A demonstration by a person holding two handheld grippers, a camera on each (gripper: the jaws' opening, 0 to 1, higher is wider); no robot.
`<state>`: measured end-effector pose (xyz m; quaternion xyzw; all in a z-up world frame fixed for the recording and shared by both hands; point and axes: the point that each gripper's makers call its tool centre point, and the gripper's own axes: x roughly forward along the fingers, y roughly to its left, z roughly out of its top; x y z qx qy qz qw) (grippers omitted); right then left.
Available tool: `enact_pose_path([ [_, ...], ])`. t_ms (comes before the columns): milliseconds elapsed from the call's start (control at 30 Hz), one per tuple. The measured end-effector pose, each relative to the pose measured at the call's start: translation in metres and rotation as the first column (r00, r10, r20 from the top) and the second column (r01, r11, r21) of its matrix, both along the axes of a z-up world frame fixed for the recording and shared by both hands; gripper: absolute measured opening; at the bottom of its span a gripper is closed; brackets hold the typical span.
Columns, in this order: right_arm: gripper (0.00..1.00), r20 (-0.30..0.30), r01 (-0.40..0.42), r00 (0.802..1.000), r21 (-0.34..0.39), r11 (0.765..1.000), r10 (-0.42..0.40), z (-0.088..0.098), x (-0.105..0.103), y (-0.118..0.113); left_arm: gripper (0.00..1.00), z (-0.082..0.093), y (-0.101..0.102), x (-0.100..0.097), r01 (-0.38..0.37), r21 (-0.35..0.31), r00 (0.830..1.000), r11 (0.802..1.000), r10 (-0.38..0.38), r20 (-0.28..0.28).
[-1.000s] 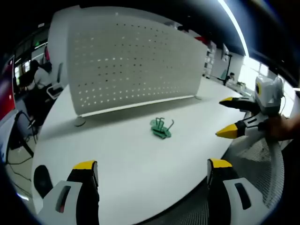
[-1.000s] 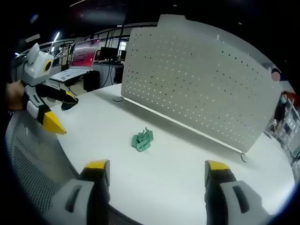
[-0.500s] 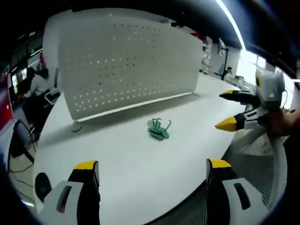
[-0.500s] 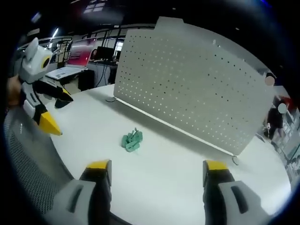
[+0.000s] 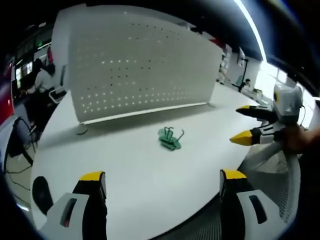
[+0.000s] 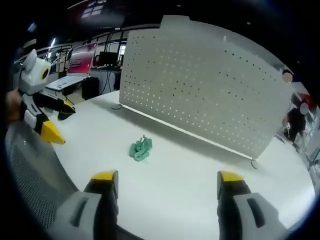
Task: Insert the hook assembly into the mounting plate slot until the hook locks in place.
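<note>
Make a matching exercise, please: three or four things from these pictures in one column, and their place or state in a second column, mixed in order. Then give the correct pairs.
Things:
1. green hook assembly
2. perforated white panel
3. left gripper
4. white table

Places or states:
A. stands upright on small feet
B. jaws apart, holding nothing
C. lies on the table in front of the panel
D. carries the panel and the green part

Pairs: 1-C, 2-A, 3-B, 4-D
</note>
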<state>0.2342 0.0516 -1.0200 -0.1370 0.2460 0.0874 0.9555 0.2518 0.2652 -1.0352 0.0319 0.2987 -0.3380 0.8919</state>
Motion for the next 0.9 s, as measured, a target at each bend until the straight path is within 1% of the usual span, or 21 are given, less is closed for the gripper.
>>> enact_pose_path([
  [200,0.77,-0.008,-0.017,1.000,-0.015,1.000,0.017,-0.0020,-0.0021,0.0032,0.95,0.0000,-0.0002,-0.0005,0.002,0.008,1.000,1.000,-0.002,0.003],
  [333,0.77,-0.004,-0.006,1.000,-0.010,1.000,0.005,-0.0009,-0.0022,0.0003,0.95,-0.0006,-0.0016,-0.0016,0.009,0.009,1.000,1.000,-0.009,0.001],
  [467,0.79,0.005,0.010,1.000,-0.005,1.000,-0.010,0.0007,-0.0017,-0.0018,0.95,-0.0012,-0.0025,-0.0012,0.017,0.024,1.000,1.000,-0.017,0.011],
  [533,0.79,-0.007,0.008,1.000,-0.005,1.000,-0.008,-0.0017,-0.0022,-0.0015,0.95,-0.0012,-0.0037,-0.0014,0.023,0.020,1.000,1.000,-0.023,0.010],
  [700,0.79,-0.009,0.009,1.000,-0.006,1.000,-0.009,-0.0019,-0.0018,-0.0012,0.96,-0.0012,-0.0037,-0.0015,0.022,0.014,1.000,1.000,-0.022,0.004],
  [900,0.79,-0.026,0.000,1.000,-0.003,1.000,0.000,-0.0054,-0.0024,0.0013,0.95,-0.0008,-0.0032,-0.0014,0.021,0.010,1.000,1.000,-0.021,0.003],
])
